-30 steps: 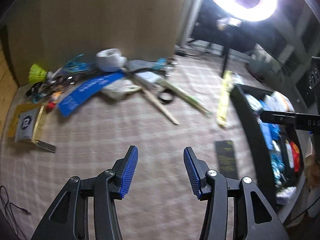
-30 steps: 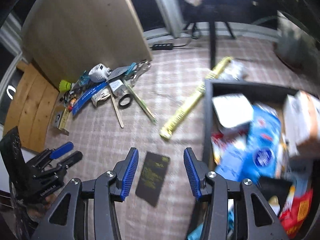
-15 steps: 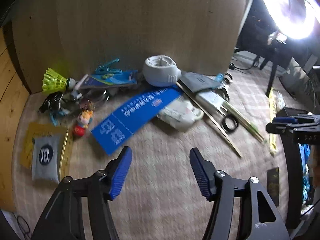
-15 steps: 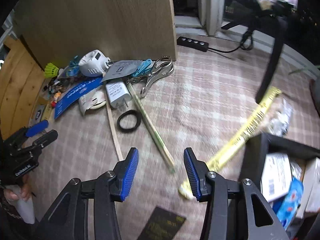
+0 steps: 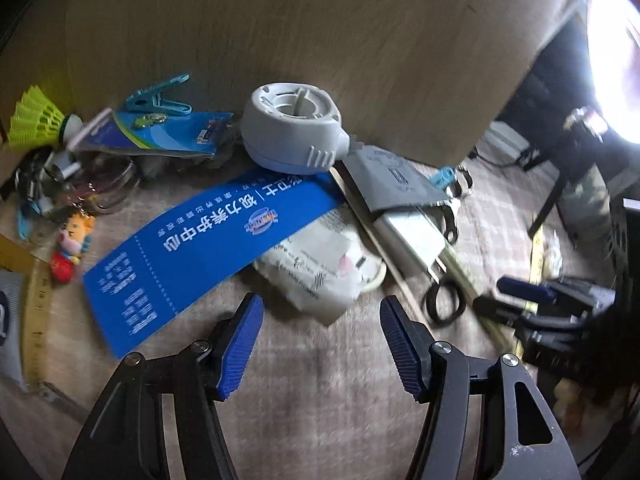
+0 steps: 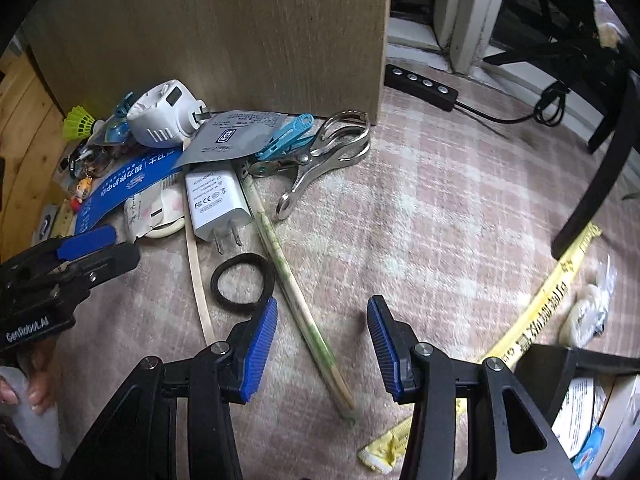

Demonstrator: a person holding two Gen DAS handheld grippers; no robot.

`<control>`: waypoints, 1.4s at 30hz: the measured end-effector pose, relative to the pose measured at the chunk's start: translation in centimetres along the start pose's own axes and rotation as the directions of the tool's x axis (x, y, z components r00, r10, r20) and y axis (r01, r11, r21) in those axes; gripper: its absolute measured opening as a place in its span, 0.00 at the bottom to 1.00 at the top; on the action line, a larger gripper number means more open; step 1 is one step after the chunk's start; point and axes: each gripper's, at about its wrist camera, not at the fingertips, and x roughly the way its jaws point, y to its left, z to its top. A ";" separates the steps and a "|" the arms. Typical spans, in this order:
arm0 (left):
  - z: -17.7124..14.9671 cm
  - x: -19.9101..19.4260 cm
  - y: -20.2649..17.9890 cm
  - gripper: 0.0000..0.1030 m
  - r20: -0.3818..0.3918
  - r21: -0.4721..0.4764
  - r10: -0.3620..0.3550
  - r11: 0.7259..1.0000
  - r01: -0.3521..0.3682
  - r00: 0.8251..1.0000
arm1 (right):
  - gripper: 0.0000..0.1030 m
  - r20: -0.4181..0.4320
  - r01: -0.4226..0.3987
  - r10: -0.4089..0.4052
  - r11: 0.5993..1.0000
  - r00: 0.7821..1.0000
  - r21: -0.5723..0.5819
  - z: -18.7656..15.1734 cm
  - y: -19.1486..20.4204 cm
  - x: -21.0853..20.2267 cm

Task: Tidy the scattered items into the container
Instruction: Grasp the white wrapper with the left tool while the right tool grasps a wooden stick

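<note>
**Hidden and cut off**

The blue card (image 5: pixel 208 248) covered part of the white packet (image 5: pixel 324 268). The grey pouch (image 6: pixel 236 136) overlapped the charger (image 6: pixel 216 204). The container (image 6: pixel 580 412) was cropped at the right wrist view's corner. In the left wrist view the right gripper (image 5: pixel 516 296) was blurred and dark.

A: What is lying against the wooden panel (image 6: pixel 224 36)?

B: The round plastic housing (image 6: pixel 162 120), with the pouch (image 6: pixel 236 136) just right of it, overlapping the charger (image 6: pixel 216 204).

A: And in front?

B: The rubber ring (image 6: pixel 242 282) is lying before the charger, the long stick (image 6: pixel 296 292) running right of both, all on the carpet (image 6: pixel 420 220).
</note>
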 end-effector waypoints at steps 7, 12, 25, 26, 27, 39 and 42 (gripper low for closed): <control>0.7 0.4 0.8 0.38 0.021 -0.088 -0.031 0.996 0.033 0.999 | 0.33 0.007 0.008 -0.008 1.000 1.000 -0.010 0.1 0.4 0.6; 0.9 0.1 0.9 0.17 0.036 -0.097 -0.018 0.995 0.022 0.999 | 0.16 0.008 0.013 -0.013 1.000 1.000 -0.025 0.1 1.1 0.6; -5.0 -2.0 2.5 0.12 0.032 -0.137 -0.068 0.988 0.072 0.997 | 0.05 -0.030 -0.132 0.135 0.988 0.990 0.078 -3.7 1.3 -0.4; -5.8 -2.3 2.6 0.12 0.029 -0.141 -0.066 0.988 0.069 0.997 | 0.05 -0.028 -0.143 0.146 0.986 0.989 0.086 -4.5 1.4 -0.6; -6.7 -2.5 2.8 0.12 0.026 -0.147 -0.069 0.987 0.072 0.997 | 0.05 -0.024 -0.153 0.156 0.983 0.987 0.099 -5.0 1.4 -0.7; -13.4 -6.9 3.2 0.08 0.038 -0.167 -0.076 0.983 0.082 0.996 | 0.04 0.013 -0.248 0.253 0.937 0.967 0.245 -11.4 0.8 -2.6; -14.1 -8.6 3.1 0.07 0.047 -0.153 -0.081 0.984 0.087 0.996 | 0.04 0.033 -0.257 0.257 0.933 0.966 0.253 -12.8 0.7 -3.7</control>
